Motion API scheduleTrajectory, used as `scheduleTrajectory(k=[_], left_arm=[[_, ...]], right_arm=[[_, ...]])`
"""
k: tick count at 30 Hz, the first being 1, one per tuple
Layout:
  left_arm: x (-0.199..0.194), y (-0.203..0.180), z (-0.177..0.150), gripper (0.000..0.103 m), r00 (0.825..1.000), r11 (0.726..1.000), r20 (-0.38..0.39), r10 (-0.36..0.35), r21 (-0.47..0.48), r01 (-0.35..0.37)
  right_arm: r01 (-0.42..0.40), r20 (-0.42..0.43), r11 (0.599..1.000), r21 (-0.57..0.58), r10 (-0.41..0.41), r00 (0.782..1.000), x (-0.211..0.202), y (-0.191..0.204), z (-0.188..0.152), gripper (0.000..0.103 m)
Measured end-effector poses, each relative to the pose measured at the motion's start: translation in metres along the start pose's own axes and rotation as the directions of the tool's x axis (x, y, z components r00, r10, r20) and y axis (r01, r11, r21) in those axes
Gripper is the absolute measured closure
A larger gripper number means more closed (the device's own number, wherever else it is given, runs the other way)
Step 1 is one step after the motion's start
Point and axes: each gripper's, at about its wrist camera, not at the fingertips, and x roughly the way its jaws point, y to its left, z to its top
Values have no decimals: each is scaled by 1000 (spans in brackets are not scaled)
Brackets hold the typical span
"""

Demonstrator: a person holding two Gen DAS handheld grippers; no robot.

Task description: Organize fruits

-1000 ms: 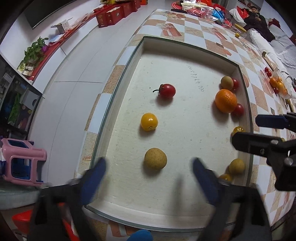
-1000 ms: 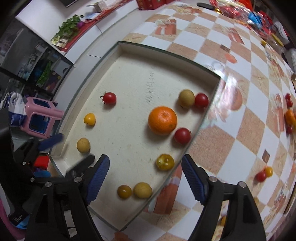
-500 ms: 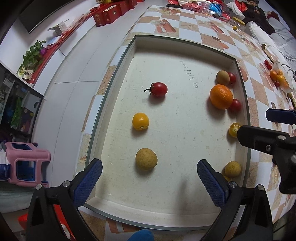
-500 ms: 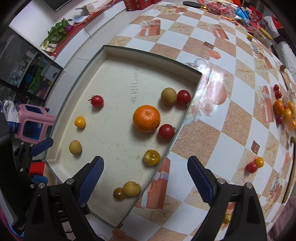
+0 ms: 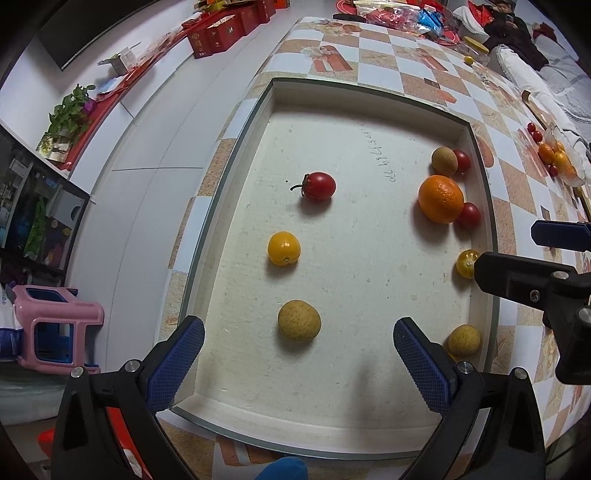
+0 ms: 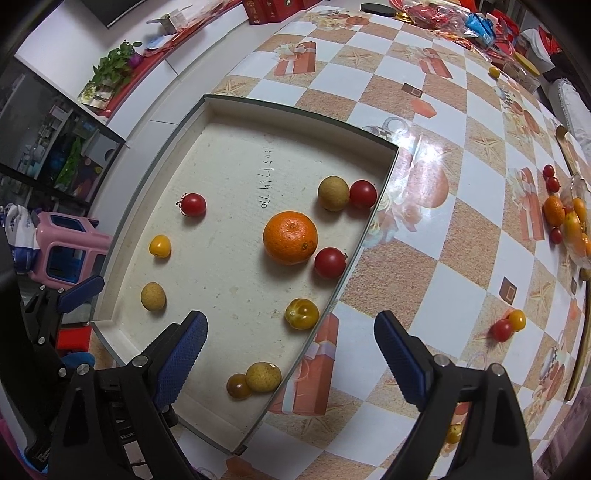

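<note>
A shallow white tray lies on the checkered table, with fruit spread over it. On its left side sit a red tomato, a yellow tomato and a tan longan. An orange lies by the right wall with more tomatoes and longans around it. My left gripper hangs open above the tray's near end, the tan longan just ahead of its fingers. My right gripper hovers open over the tray's right edge, holding nothing.
Loose tomatoes lie on the tablecloth to the right. A clear dish of oranges and tomatoes stands at the far right. A pink stool stands on the floor left of the table. Red boxes line the far wall.
Both grippers' jaws have spread wider than a second ago. The fruit in the tray has not moved.
</note>
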Motion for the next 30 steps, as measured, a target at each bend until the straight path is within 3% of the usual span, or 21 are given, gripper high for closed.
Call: scheduleTrajectory(k=[30], left_arm=[[-6, -4, 1, 0, 999, 1000, 39, 21, 6, -21]], right_arm=[[25, 11, 1000, -7, -25, 1000, -7, 6, -3, 10]])
